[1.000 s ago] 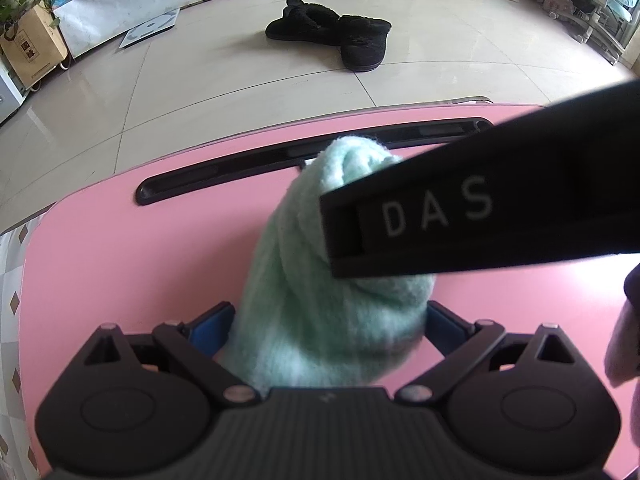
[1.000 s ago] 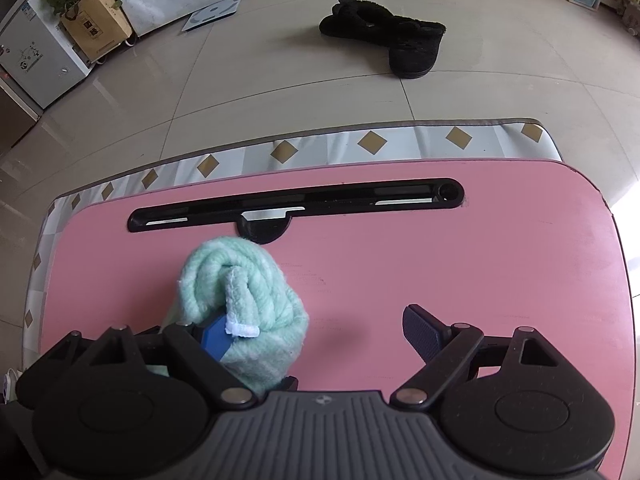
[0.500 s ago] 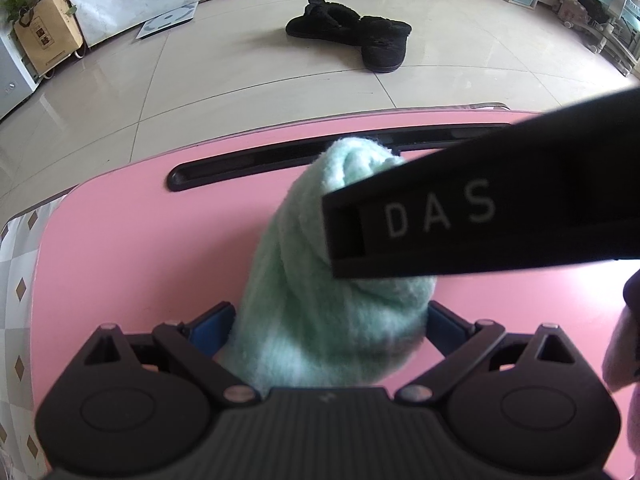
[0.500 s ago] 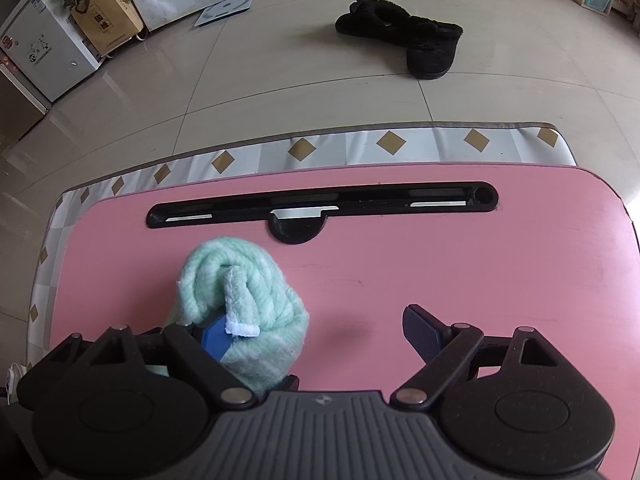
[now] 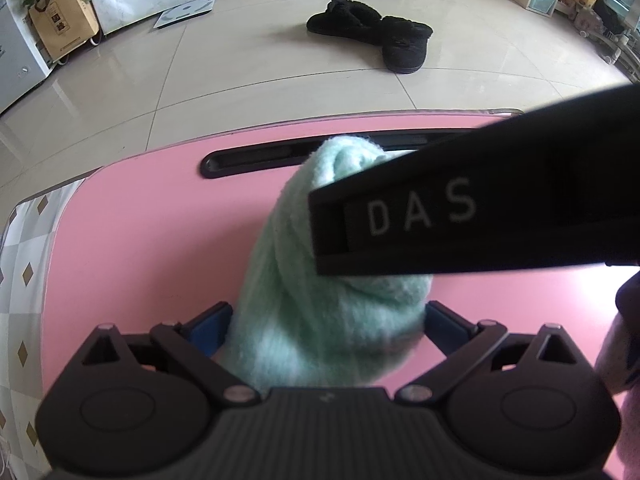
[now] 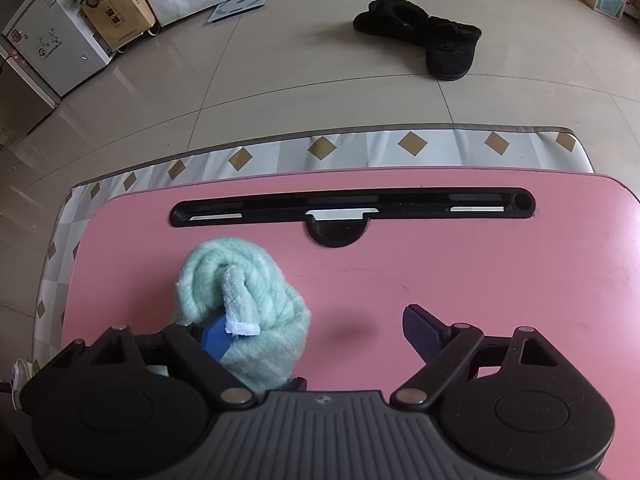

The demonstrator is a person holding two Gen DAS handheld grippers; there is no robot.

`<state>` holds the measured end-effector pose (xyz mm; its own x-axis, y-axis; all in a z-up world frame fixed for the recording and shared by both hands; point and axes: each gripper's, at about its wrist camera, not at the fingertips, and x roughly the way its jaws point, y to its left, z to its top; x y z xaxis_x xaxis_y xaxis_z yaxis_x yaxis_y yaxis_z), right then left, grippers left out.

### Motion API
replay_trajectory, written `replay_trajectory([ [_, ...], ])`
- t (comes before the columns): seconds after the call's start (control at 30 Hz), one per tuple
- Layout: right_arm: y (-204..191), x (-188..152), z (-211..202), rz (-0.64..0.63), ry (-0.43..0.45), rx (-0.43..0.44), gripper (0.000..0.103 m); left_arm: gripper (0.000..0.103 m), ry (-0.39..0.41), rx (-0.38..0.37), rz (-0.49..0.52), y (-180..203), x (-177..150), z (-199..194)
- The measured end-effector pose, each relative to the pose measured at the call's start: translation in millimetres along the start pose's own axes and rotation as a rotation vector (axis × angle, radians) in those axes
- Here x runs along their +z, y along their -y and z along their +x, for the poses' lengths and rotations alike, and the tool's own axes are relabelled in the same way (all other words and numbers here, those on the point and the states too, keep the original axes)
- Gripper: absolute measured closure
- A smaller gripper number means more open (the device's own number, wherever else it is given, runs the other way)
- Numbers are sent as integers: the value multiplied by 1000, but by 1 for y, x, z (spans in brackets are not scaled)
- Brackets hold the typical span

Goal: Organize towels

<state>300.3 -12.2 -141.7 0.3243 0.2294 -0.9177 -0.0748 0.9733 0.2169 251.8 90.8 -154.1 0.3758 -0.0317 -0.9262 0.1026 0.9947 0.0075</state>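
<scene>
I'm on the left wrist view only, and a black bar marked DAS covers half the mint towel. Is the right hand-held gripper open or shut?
Observer: The right hand-held gripper is open. One blue pad touches the mint towel, and the other finger hangs over bare pink table.
Operator: Can you see the roll's loose end?
Observer: Yes, a white-hemmed end lies on top of the roll, right beside that blue pad.
Operator: What's past the towel?
Observer: The black slot, with a half-round notch at its middle.
</scene>
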Motion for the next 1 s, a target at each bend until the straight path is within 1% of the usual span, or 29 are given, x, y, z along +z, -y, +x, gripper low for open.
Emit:
replay_trajectory([
  [1.0,-50,4,17,-40,-10,67,16,0,0,53,-122,-51,-9,-4],
])
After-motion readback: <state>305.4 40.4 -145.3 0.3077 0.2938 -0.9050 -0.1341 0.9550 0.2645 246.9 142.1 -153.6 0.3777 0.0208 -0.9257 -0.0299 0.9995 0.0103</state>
